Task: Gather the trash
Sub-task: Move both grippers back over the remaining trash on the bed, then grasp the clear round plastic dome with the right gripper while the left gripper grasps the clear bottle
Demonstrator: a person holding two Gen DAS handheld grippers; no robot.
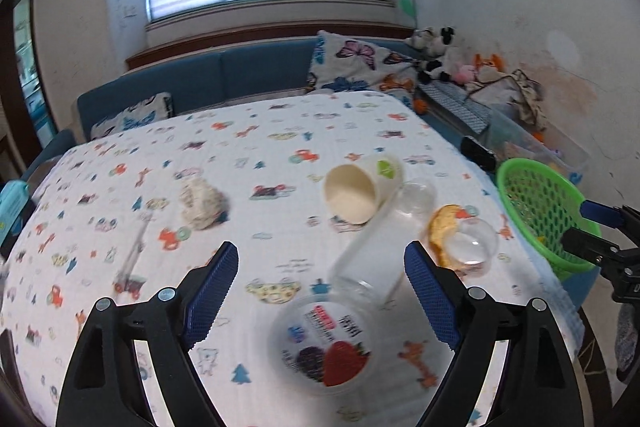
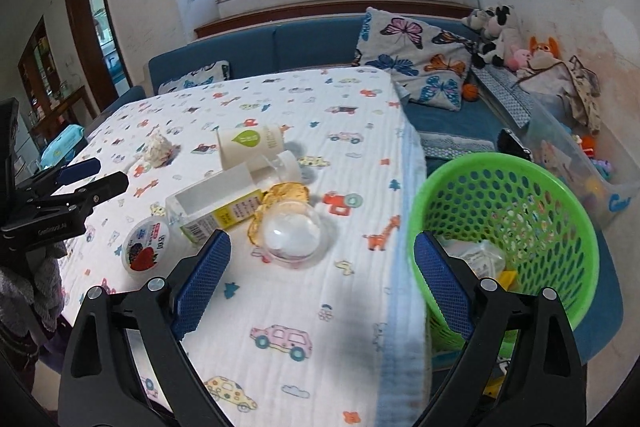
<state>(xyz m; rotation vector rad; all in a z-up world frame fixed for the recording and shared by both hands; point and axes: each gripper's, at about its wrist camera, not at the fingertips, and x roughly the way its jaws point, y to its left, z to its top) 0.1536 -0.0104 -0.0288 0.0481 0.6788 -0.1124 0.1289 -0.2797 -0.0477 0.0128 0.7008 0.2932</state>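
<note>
Yogurt cup (image 1: pixel 328 345) label blurred, basket (image 2: pixel 504 227) contents partly hidden behind its wall, crumpled tissue (image 1: pixel 202 203) smeared

On the table with the printed cloth (image 2: pixel 280 307) lie a round yoghurt tub (image 2: pixel 145 251), a clear plastic box (image 2: pixel 216 205), a paper cup (image 2: pixel 250 145) behind it — the green mesh basket (image 2: pixel 560 227) stands right, off the table

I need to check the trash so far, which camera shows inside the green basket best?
The right wrist view: it looks down into the green basket, showing trash at the bottom. The left wrist view catches only its rim and mesh wall at the edge.
</note>
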